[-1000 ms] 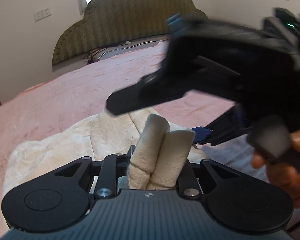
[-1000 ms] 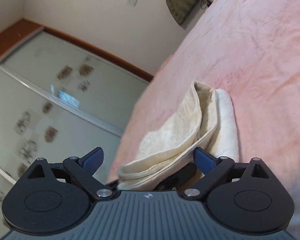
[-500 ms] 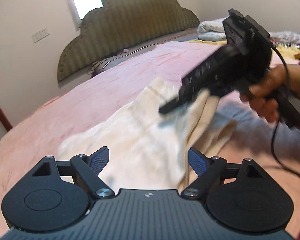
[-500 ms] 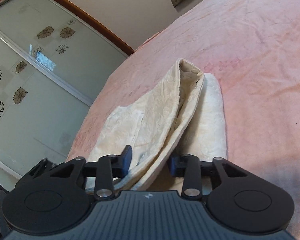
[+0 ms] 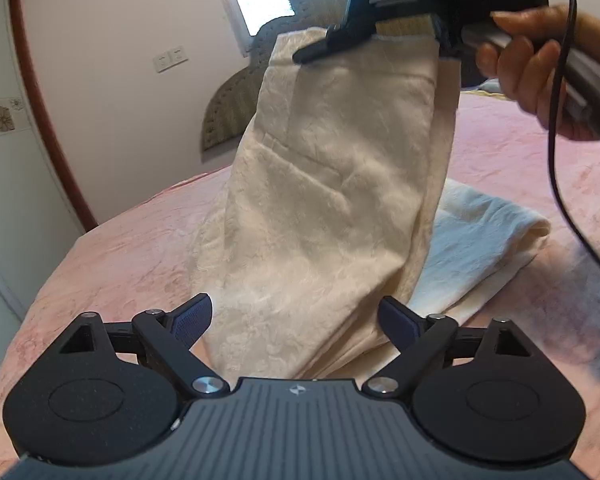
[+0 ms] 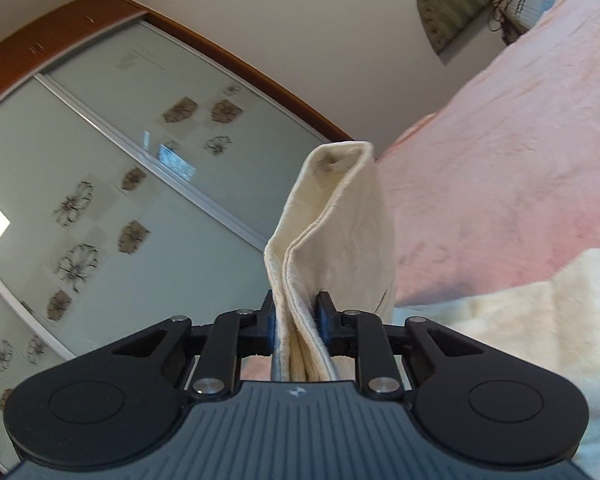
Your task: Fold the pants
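Cream pants (image 5: pixel 332 168) hang as a folded panel from my right gripper (image 5: pixel 380 28), raised at the top of the left wrist view and held by a person's hand (image 5: pixel 540 52). The right wrist view shows that gripper (image 6: pixel 296 312) with its jaws closing, pads pressed on the doubled edge of the pants (image 6: pixel 340 220). The rest of the pants lies folded on the pink bed (image 5: pixel 132 264). My left gripper (image 5: pixel 296 304) is low and near, jaws opening wide. The hanging cloth drops between its blue fingertips (image 5: pixel 198 316), and neither pad presses on it.
A padded green headboard (image 5: pixel 224 120) stands behind the bed. Frosted sliding wardrobe doors (image 6: pixel 120 160) with flower prints run along the bed's side. The right gripper's black cable (image 5: pixel 556 160) hangs at the right. Pink bedspread (image 6: pixel 500 160) stretches beyond the pants.
My left gripper let go of the cloth and opened wide. My right gripper closed on the pants' edge and lifted it, so the cloth now hangs instead of lying on the bed.
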Available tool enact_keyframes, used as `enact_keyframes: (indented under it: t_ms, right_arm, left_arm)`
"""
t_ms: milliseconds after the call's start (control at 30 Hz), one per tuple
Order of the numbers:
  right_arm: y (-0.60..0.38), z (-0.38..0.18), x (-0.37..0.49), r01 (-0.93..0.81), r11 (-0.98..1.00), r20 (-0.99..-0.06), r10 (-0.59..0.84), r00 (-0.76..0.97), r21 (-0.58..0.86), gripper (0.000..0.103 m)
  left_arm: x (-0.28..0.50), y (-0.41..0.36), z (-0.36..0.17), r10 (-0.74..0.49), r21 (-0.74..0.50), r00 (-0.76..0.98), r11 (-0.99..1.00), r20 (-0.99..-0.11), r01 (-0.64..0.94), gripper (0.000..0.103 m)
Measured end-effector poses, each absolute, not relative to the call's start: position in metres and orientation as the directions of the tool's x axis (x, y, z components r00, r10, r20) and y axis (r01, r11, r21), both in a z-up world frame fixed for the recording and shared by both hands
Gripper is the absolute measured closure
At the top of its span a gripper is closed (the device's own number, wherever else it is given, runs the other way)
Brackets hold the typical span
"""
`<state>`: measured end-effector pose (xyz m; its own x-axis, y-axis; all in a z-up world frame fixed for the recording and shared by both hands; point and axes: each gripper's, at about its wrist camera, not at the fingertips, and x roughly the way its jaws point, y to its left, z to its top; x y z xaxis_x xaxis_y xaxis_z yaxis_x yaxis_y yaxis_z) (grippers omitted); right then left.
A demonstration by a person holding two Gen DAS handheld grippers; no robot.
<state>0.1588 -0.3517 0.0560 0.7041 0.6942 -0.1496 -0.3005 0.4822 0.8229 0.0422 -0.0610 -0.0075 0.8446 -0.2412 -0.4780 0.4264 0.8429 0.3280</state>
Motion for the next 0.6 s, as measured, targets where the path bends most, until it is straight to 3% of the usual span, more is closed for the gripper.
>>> enact_keyframes:
  t_ms: [167,267,367,467,600]
  right_arm:
    - [-0.341,0.062,0.167,-0.316,0.436,-0.109,0.713,0.693,0.842,0.083]
    - [-0.341,0.058,0.172,-0.305,0.388,-0.080,0.721,0.689,0.870,0.083]
    - [-0.333,0.061,0.178,-0.308,0.358,-0.057,0.728,0.683,0.881,0.083]
    - [-0.325,0.069,0.181,-0.328,0.331,-0.027,0.739,0.673,0.884,0.083]
    - [-0.332,0.072,0.177,-0.338,0.335,-0.011,0.724,0.689,0.880,0.083]
  left_arm:
    - [0.037,-0.045,-0.015,-0.173,0.361,0.854,0.852,-0.490,0.380,0.009]
    - [0.037,-0.045,-0.013,-0.213,0.308,0.824,0.855,-0.525,0.417,0.009]
    - [0.026,-0.070,-0.009,-0.249,0.338,0.839,0.832,-0.483,0.441,0.008]
    - [0.034,-0.086,-0.017,-0.141,0.417,0.876,0.837,-0.461,0.354,0.008]
    - [0.051,-0.060,-0.028,0.024,0.390,0.834,0.891,-0.551,0.232,0.008]
